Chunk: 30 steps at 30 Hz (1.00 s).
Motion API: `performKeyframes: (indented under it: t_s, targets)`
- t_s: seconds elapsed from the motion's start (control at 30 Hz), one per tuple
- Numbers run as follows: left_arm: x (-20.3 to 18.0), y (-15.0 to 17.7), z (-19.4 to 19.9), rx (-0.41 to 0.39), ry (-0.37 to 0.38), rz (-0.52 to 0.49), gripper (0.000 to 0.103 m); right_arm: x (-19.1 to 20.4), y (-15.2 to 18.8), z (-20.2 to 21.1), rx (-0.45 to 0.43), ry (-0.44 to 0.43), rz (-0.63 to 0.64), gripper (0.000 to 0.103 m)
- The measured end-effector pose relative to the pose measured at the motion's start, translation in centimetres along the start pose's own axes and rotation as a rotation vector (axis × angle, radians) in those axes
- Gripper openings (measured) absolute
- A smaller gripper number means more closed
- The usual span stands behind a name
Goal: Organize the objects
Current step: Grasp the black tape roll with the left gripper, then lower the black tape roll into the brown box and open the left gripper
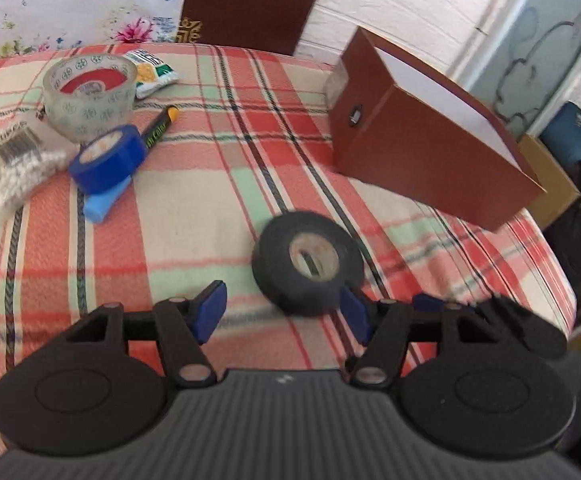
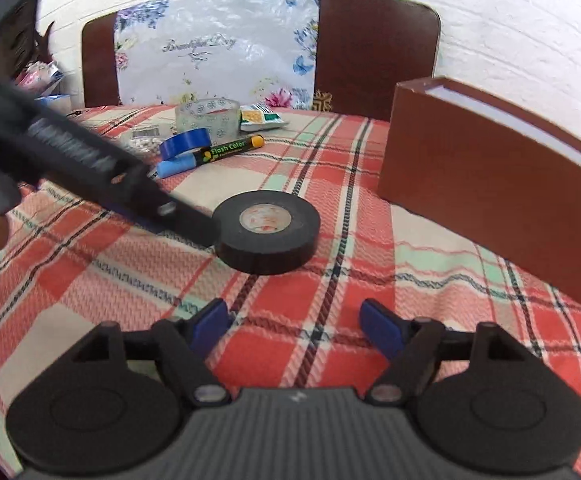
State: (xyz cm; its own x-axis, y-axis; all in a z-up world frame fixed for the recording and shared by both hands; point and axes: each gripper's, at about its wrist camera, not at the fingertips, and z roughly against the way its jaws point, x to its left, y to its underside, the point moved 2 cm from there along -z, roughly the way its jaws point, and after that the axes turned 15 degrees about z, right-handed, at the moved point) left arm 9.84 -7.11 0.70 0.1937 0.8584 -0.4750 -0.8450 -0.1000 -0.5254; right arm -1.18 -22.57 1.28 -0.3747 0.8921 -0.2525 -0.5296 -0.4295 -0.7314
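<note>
A black tape roll [image 1: 308,262] lies flat on the plaid cloth, just ahead of my open left gripper [image 1: 284,314]; its right pad [image 1: 354,314] is at the roll's near edge. In the right wrist view the roll [image 2: 268,236] lies ahead of my open, empty right gripper [image 2: 294,326], and the left gripper's fingers [image 2: 186,220] reach to the roll's left side. A brown open box [image 1: 430,148] stands at the right, also in the right wrist view [image 2: 490,188].
At the far left lie a clear tape roll [image 1: 90,94], a blue tape roll [image 1: 106,158], a marker [image 1: 160,128], a blue eraser [image 1: 102,204], a snack packet [image 1: 152,72] and a bag of white beads [image 1: 14,164]. A floral bag [image 2: 214,56] leans on the headboard.
</note>
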Motion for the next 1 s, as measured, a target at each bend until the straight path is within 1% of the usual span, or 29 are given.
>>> performKeyframes:
  t_s: [0.1,0.17,0.2,0.27,0.3,0.33,0.37,0.4,0.43,0.53,0.6,0.67,0.73,0.8,0.9,1.0]
  targets:
    - [-0.2,-1.1,-1.2,0.019,-0.037,0.038,0.062,-0.5,-0.6,-0.7,0.004,-0.012,0.001,0.079]
    - [-0.6,-1.1,-2.4,0.068,-0.079,0.023,0.050,-0.6,-1.3,-1.5,-0.004,-0.015,0.019,0.079]
    - [-0.8,-0.9,-2.8,0.068,-0.092,0.007,0.048,-0.6,-1.6,-2.0,-0.007,-0.021,0.025,0.079]
    - [-1.5,-0.8,-3.3,0.064,-0.118,-0.039,0.037,-0.7,-2.1,-3.3,0.002,-0.061,0.024,0.082]
    - [-1.7,-0.8,-3.3,0.066,-0.131,-0.042,0.037,-0.7,-2.4,-3.8,-0.002,-0.090,0.020,0.082]
    - [-2.0,-0.7,-3.2,0.063,-0.147,-0.048,0.036,-0.7,-2.7,-4.1,-0.011,-0.111,0.023,0.075]
    - [-2.3,-0.9,-2.9,0.056,-0.159,-0.055,0.034,-0.5,-2.9,-4.1,-0.022,-0.122,0.031,0.075]
    - [-2.8,-1.0,-2.3,0.041,-0.165,-0.067,0.033,-0.2,-3.0,-3.9,-0.029,-0.107,0.040,0.075]
    - [-3.4,-1.2,-1.6,0.026,-0.155,-0.080,0.032,-0.1,-3.0,-3.5,-0.046,-0.092,0.051,0.074]
    - [-6.2,-3.1,0.3,-0.041,-0.090,-0.107,0.032,-0.5,-3.0,-1.0,-0.144,0.006,0.075,0.074]
    - [-9.0,-4.6,1.1,-0.100,-0.039,-0.158,0.032,-1.8,-3.7,0.9,-0.226,0.100,0.076,0.074]
    - [-12.2,-6.0,1.1,-0.149,0.009,-0.224,0.032,-3.7,-4.5,2.4,-0.298,0.206,0.075,0.074]
    - [-15.1,-7.2,0.1,-0.170,0.037,-0.279,0.032,-6.1,-5.2,3.2,-0.336,0.301,0.065,0.074]
    - [-17.1,-8.3,-1.8,-0.169,0.056,-0.303,0.032,-8.8,-5.5,3.2,-0.339,0.352,0.032,0.074]
    - [-18.6,-9.4,-5.2,-0.137,0.067,-0.297,0.032,-12.8,-5.6,2.1,-0.309,0.378,-0.039,0.074]
    - [-19.2,-9.8,-8.6,-0.090,0.030,-0.284,0.033,-15.4,-5.2,-0.1,-0.253,0.390,-0.056,0.075]
